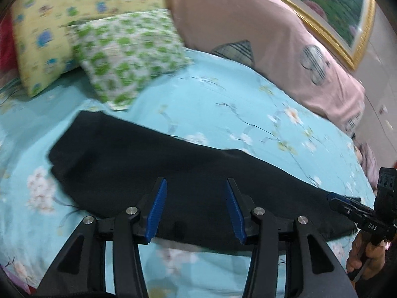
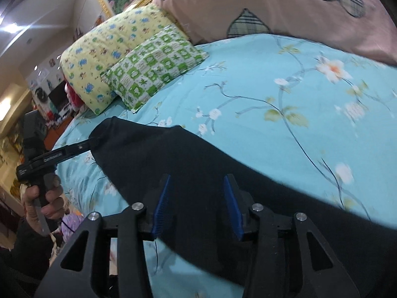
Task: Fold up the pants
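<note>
Black pants (image 1: pixel 139 164) lie folded into a long strip across the light-blue flowered sheet (image 1: pixel 223 104). My left gripper (image 1: pixel 196 181) hovers over the strip's near edge, its blue pads (image 1: pixel 158 203) spread apart with nothing between them. The right gripper (image 1: pixel 333 197) shows at the strip's right end, held by a hand (image 1: pixel 364 255). In the right wrist view the right gripper (image 2: pixel 197 177) stands open above the pants (image 2: pixel 198 154), with nothing held. The left gripper (image 2: pixel 86 145) reaches the strip's far left end, seen from the side.
A yellow pillow (image 1: pixel 49 29) and a green-and-white pillow (image 1: pixel 129 54) lie at the head of the bed. A pink quilt (image 1: pixel 248 19) is bunched along the far side under a gold-framed picture (image 1: pixel 322 2). Cluttered room beyond the bed's left edge (image 2: pixel 49 104).
</note>
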### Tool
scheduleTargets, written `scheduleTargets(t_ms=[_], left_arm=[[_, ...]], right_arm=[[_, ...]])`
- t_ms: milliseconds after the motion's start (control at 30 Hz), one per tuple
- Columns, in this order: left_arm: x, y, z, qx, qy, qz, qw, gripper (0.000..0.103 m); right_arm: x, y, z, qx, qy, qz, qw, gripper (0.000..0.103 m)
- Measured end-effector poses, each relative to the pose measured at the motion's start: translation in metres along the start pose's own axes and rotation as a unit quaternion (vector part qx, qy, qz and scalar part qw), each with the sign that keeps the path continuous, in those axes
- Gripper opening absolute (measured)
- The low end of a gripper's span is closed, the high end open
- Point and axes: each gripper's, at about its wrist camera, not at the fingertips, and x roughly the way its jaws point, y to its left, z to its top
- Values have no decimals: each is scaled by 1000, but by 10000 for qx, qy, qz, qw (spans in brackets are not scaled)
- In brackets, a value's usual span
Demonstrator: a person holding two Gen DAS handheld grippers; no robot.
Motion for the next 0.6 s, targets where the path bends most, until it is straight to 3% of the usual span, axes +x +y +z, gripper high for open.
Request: scheduleTargets(t_ms=[200,367,600], left_arm=[[19,-54,-3,446,268,-453,9976,54],[36,-106,-9,1043,526,-888,9892,55],[55,-158,-10,1503,818,-1288,9768,58]], right_arm=[[-43,-18,-38,492,-231,-214,9983,45],[-78,-35,-67,834,-370,-420,9949,45],[-110,-62,-104,1391,-430,-717,9867,45]])
